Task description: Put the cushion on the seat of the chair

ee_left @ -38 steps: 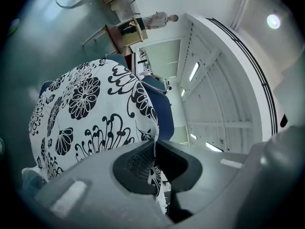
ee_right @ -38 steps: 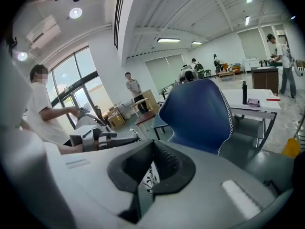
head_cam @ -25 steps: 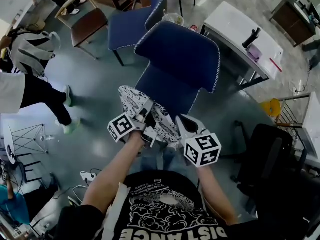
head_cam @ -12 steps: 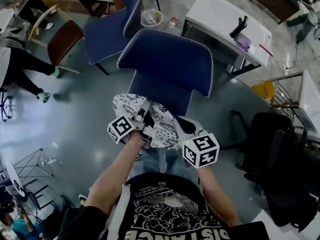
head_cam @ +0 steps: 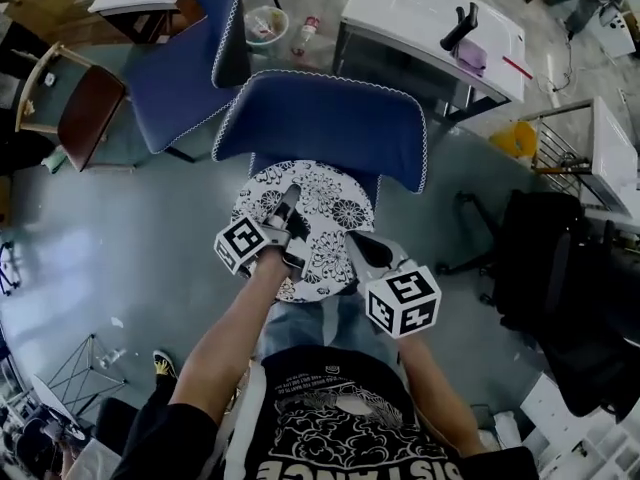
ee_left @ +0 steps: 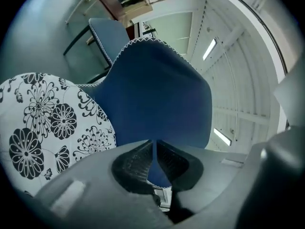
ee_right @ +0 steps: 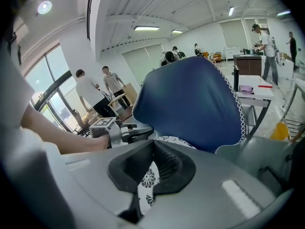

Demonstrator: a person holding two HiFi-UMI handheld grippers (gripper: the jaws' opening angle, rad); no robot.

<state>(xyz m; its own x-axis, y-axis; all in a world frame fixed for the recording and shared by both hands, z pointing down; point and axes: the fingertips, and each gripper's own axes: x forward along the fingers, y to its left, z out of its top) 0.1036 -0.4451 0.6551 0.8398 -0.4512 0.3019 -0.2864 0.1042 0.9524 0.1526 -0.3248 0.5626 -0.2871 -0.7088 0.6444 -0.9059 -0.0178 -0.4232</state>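
**The cushion is on the chair now**

Your round white cushion with black flowers now lies spread out on the seat of the blue chair with the white stitched edge. It sits just under the chair's back. Half a second ago it was lower in the head view. You held it bunched up between the chair and your body. Now it looks round and flat, and you can see far more of its flowers.

Your left gripper reaches over the middle of the cushion. In the left gripper view its jaws are pressed together, and only the blue chair back shows through the small gap under them. The cushion is off to the left there, not between the jaws.

Your right gripper is at the near right edge of the cushion. In the right gripper view its jaws are closed, and the flowered cloth sits between the black pads. So this one has hold of the cushion's edge.

The head view has changed too. The chair is closer to you and fills more of the middle. The second blue chair and the brown wooden chair have moved down the left side. The white table has moved down on the right as well. The person's legs at the left edge are gone from view.
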